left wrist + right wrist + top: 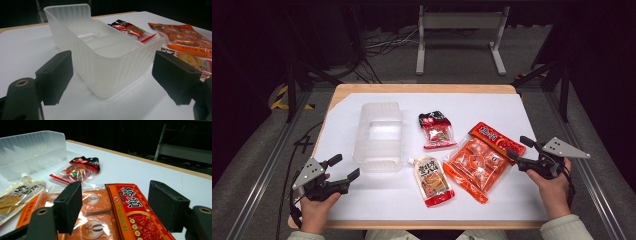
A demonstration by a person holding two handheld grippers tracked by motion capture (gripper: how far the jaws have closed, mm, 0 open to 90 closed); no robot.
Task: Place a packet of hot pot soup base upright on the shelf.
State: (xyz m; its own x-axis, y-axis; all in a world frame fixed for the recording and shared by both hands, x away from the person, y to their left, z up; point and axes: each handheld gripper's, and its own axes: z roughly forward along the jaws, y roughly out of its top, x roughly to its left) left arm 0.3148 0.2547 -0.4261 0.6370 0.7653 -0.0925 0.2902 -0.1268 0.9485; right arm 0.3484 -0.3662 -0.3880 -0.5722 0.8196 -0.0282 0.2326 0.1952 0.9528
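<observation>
Orange snack bag [478, 161] lies flat at the right of the white sheet [492, 107], its red header end just in front of the right gripper [518, 147], whose jaws stand apart with nothing between them. Beside its left edge: spouted pouch [432, 180]; beyond it, small red packet [436, 129]. Left gripper [344, 167], jaws also apart and empty, faces the clear plastic bin's [379, 135] near end, not touching.

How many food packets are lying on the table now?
3. The black-and-red packet lies beside the clear bin; the spouted pouch is near the front edge; the big orange packet lies by the right hand-held gripper. None seems hidden.
</observation>
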